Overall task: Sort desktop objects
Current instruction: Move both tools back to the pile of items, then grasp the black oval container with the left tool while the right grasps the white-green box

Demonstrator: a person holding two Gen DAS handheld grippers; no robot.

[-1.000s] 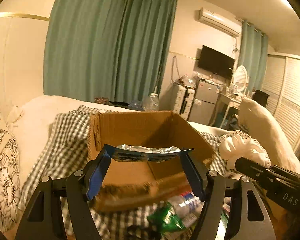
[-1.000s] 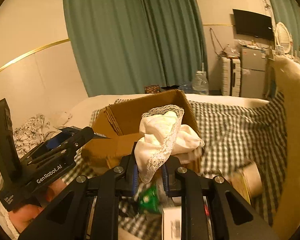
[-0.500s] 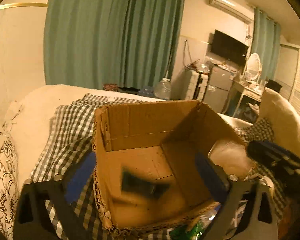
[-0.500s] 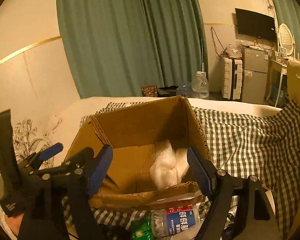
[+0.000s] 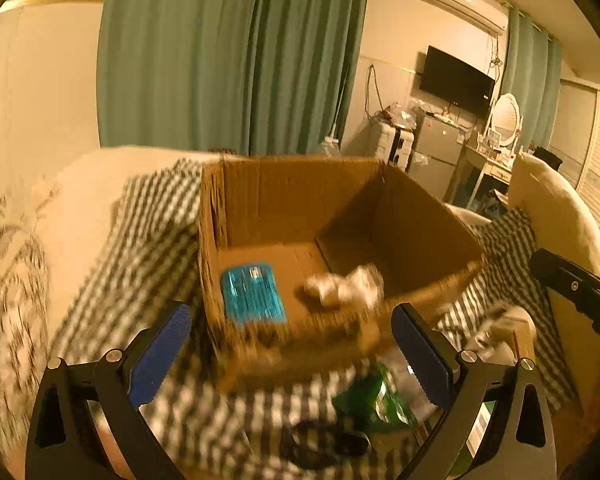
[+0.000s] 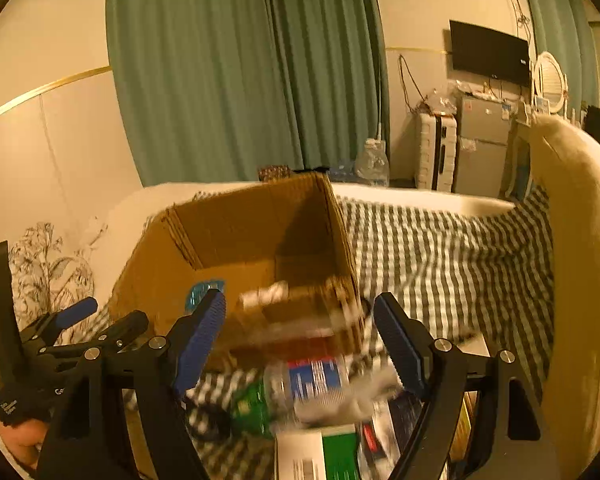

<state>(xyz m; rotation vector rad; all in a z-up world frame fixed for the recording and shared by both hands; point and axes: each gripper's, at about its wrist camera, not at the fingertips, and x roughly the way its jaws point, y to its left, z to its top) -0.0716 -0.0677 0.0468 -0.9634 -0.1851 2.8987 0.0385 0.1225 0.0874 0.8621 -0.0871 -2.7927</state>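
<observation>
An open cardboard box (image 5: 300, 208) stands on the checked blanket (image 5: 152, 232). A blue packet (image 5: 252, 294) lies flat on its floor at the left, with a crumpled white lace cloth (image 5: 344, 288) beside it at the right. My left gripper (image 5: 290, 312) hangs open just before the box's near wall, nothing between its blue pads. In the right wrist view the same box (image 6: 240, 232) holds the cloth (image 6: 264, 294) and a corner of the packet (image 6: 200, 294). My right gripper (image 6: 299, 296) is open and empty above a plastic bottle (image 6: 308, 384).
In front of the box lie the green-labelled bottle (image 5: 376, 400), a dark item (image 5: 328, 444) and a white-and-green carton (image 6: 320, 456). A cream pillow (image 6: 580, 240) rises at the right. A hand (image 6: 20, 440) holds the left gripper (image 6: 76, 332). Curtains and furniture stand far behind.
Both grippers opened. The blue packet dropped from the left one and the white cloth from the right one, and both now lie in the box. Both views have shifted slightly.
</observation>
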